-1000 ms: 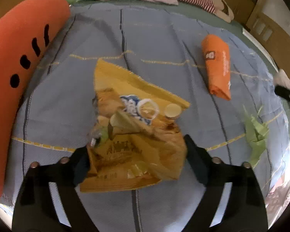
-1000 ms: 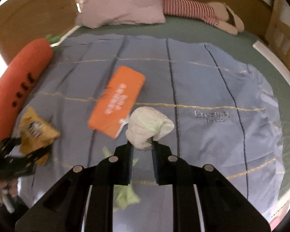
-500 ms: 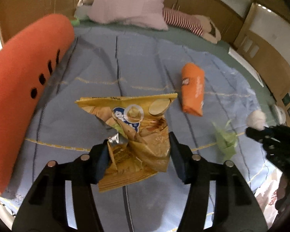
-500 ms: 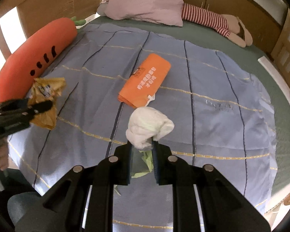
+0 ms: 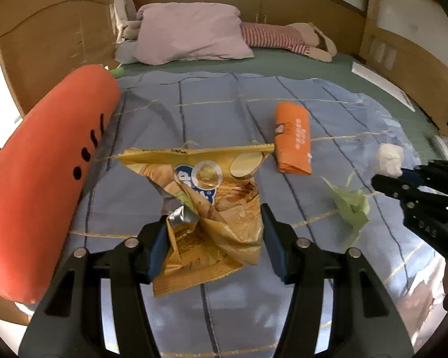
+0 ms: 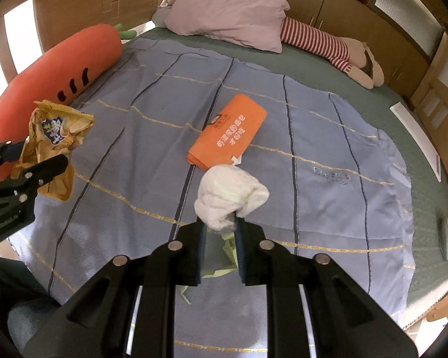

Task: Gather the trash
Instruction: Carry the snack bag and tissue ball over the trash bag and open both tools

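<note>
Above blue bedspread, left tool clamps crumpled chip bag; right tool pinches white tissue wad.

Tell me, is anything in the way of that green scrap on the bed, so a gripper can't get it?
Nothing lies on the green scrap. But the left gripper is shut on the chip bag and the right gripper on the white wad, so neither is free.
</note>
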`<state>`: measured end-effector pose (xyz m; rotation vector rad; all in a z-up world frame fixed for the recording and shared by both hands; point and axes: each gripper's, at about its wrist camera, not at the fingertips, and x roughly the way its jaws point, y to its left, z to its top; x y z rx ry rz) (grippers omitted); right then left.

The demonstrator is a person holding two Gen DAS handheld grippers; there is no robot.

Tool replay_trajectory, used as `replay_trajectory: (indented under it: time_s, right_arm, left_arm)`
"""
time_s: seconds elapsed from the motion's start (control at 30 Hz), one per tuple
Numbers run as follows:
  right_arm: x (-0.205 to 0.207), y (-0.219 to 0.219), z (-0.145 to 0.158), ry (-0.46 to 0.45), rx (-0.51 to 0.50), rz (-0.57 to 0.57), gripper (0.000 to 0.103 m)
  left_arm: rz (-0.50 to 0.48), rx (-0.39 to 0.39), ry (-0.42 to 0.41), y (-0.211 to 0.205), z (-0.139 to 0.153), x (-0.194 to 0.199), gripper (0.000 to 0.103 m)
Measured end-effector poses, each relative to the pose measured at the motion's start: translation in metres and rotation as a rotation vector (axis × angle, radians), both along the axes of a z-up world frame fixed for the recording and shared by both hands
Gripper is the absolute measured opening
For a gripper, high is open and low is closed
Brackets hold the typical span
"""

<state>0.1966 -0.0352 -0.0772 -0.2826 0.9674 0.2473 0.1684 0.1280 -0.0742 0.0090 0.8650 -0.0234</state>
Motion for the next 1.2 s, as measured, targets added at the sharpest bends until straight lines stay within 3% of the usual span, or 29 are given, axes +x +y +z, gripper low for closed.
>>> replay_trajectory:
  time_s: [0.27,0.57,0.97,1.2]
  right_arm:
    - [-0.011,-0.014,0.012,-0.015,0.040,-0.018,0.018]
    - [-0.051,-0.054,0.041,-0.066,0.093,-0.055,0.018]
    - [-0.153,-0.126,0.076,-0.151,0.143,-0.110,0.018]
    - [-0.218,-0.179,0.069,-0.122,0.172,-0.187,0.018]
  left_arm:
    - [0.006,0.025,-0.024,-0.015,0.016,-0.016,0.057]
    - [-0.053,0.024,-0.071,-0.075,0.049,-0.052,0.057]
    - [-0.194,0.048,-0.108,-0.154,0.084,-0.120,0.057]
    - [-0.309,0.029,-0.089,-0.198,0.088,-0.161,0.058]
